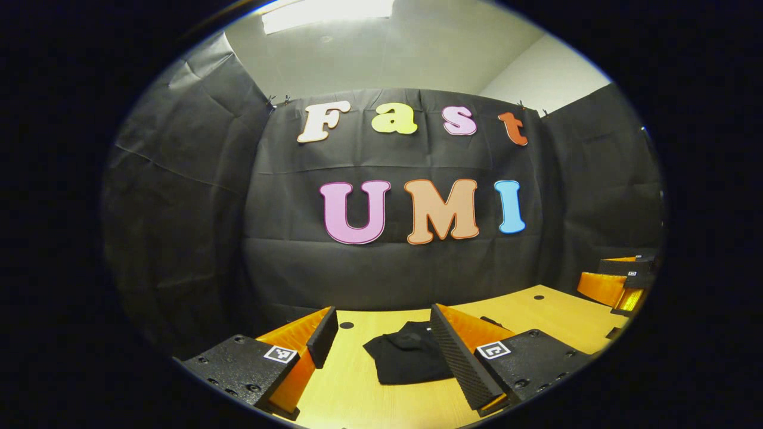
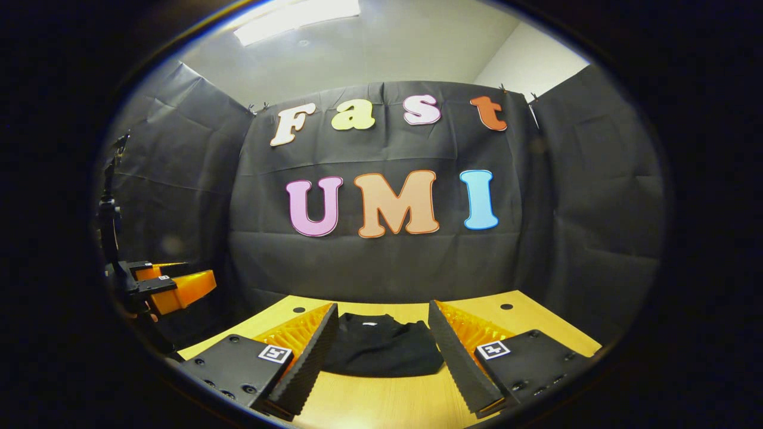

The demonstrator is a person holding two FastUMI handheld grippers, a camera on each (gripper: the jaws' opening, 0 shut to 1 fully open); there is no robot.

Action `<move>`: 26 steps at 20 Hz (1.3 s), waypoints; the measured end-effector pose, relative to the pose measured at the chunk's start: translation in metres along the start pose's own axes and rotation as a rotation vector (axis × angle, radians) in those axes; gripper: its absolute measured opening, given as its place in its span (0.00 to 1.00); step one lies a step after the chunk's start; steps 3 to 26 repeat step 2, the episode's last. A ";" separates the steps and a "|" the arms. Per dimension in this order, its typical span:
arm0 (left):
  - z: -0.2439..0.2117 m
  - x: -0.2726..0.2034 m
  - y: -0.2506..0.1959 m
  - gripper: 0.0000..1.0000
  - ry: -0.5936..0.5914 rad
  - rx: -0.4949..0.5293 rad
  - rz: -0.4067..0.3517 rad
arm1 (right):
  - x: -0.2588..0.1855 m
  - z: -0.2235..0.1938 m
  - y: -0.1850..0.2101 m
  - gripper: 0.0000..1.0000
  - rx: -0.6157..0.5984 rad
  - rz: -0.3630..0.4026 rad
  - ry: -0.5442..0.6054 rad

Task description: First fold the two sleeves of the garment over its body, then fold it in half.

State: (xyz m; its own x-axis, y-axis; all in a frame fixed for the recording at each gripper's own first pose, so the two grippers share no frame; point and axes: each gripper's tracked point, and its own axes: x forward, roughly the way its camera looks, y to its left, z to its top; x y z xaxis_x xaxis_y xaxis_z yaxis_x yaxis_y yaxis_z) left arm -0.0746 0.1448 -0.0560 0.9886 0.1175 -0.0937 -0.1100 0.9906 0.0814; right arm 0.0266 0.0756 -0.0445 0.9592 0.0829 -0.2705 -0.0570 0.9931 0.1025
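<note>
1. left gripper [image 1: 381,351] jaws released, holding nothing, raised off the tabletop [image 1: 554,310].
2. right gripper [image 2: 381,351] same: spread wide, nothing held.
3. black garment [image 2: 381,353] lies on the tabletop ahead, already looks bundled compact.
4. soft, light, limp cloth; pinch edges or corners, likely drapes and slips.

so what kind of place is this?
Likely a data-collection booth, not a home: black cloth wall on three sides, a bare wooden table holding one black garment, and both hand-held grippers open above it.
</note>
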 end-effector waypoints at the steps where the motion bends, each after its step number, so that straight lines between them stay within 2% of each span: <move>1: 0.001 -0.002 0.001 0.87 -0.006 0.004 -0.001 | -0.001 0.001 0.001 0.94 0.001 0.001 -0.001; 2: 0.003 -0.002 0.002 0.99 -0.009 0.002 0.003 | 0.000 0.003 0.002 0.99 -0.001 0.003 -0.006; 26: 0.003 -0.002 0.002 0.99 -0.009 0.002 0.003 | 0.000 0.003 0.002 0.99 -0.001 0.003 -0.006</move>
